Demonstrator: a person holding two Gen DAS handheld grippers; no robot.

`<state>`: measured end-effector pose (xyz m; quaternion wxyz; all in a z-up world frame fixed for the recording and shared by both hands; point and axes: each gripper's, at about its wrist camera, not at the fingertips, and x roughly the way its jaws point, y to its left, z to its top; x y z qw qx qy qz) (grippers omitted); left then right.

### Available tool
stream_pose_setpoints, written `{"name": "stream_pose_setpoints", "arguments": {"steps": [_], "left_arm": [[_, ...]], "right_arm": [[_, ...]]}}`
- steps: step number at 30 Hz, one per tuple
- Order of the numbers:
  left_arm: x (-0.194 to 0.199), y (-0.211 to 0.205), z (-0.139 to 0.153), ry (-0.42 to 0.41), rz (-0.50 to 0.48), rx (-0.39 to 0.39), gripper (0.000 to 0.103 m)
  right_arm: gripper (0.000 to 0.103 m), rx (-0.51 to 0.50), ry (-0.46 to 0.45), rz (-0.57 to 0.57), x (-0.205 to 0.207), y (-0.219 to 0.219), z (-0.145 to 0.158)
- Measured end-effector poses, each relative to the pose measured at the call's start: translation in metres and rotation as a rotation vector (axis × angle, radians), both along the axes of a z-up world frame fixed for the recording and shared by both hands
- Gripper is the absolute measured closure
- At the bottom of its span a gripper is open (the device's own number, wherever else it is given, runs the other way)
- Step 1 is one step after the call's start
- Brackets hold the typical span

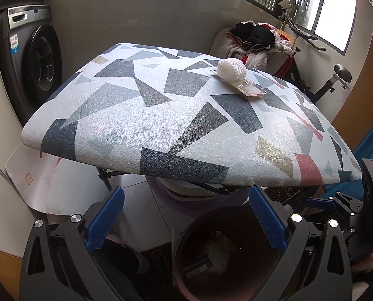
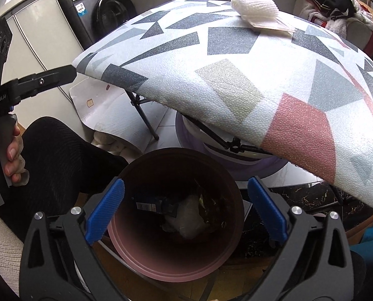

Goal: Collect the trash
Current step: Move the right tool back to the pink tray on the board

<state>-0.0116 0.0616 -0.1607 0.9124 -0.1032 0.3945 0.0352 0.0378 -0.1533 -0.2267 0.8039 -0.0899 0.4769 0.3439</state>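
A pink round trash bin [image 2: 176, 263] stands on the floor below the table's front edge; it also shows in the left wrist view [image 1: 186, 283]. Inside lie a white crumpled bag [image 2: 189, 218] and a blue packet [image 2: 148, 204]. My right gripper [image 2: 185, 208] is open and empty, right above the bin. My left gripper [image 1: 186, 219] is open and empty, over the bin's left rim. On the patterned table [image 1: 136, 115] lie a white foam net [image 1: 230, 70] and a clear plastic wrapper [image 1: 250, 89] under it, at the far side; the net also shows in the right wrist view [image 2: 255, 8].
A washing machine [image 1: 33, 60] stands at the left. A chair piled with clothes [image 1: 256, 40] and an exercise bike [image 1: 334, 80] stand behind the table. A lilac basin [image 2: 236, 155] and folding table legs [image 2: 143, 115] sit under the table. My knee [image 2: 61, 155] is left of the bin.
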Motion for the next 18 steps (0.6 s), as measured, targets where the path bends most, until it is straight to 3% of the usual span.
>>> {"name": "stream_pose_setpoints", "arguments": {"steps": [8,18], "left_arm": [[0.010,0.003,0.002,-0.002,0.000,0.012,0.006],[0.030,0.007,0.016,-0.043,-0.014,0.030,0.006]], "right_arm": [[0.006,0.094,-0.087,-0.087,0.019,-0.024,0.029],[0.006,0.116,-0.143,-0.130,0.052,-0.039,0.048]]}}
